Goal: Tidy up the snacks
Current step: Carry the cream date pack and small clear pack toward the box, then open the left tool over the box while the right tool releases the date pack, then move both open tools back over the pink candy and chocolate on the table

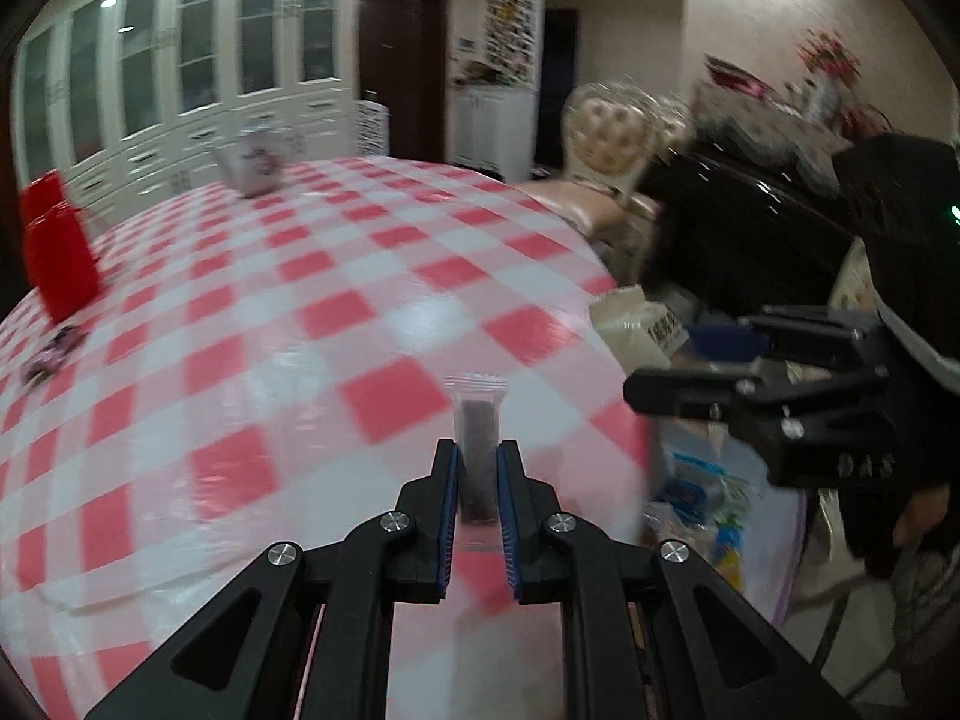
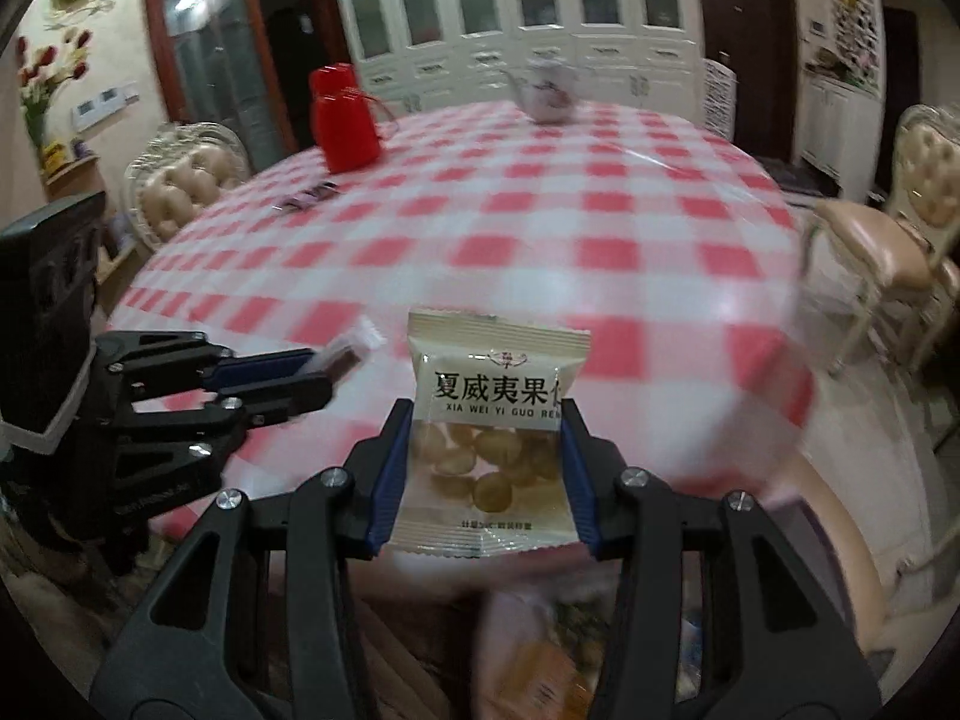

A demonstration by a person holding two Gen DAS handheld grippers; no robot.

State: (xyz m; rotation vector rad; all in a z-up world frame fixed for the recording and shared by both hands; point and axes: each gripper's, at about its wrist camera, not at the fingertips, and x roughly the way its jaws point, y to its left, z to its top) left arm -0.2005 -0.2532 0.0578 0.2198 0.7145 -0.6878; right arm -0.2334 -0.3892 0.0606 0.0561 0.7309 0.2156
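Note:
My left gripper (image 1: 477, 450) is shut on a slim clear snack stick packet (image 1: 476, 438) with a dark bar inside, held above the red-and-white checked table (image 1: 336, 276). It also shows in the right wrist view (image 2: 327, 373) at the left with the stick packet (image 2: 348, 354). My right gripper (image 2: 486, 414) is shut on a cream macadamia nut packet (image 2: 489, 432) with Chinese lettering, over the table's near edge (image 2: 540, 276). In the left wrist view the right gripper (image 1: 636, 375) is at the right, holding the nut packet (image 1: 636, 330).
A red box (image 2: 345, 120) and a white teapot (image 2: 549, 93) stand at the table's far side, with a small purple wrapper (image 2: 309, 197) near the box. A bag of snacks (image 1: 714, 510) sits below the table edge. Padded chairs (image 2: 888, 228) stand around the table.

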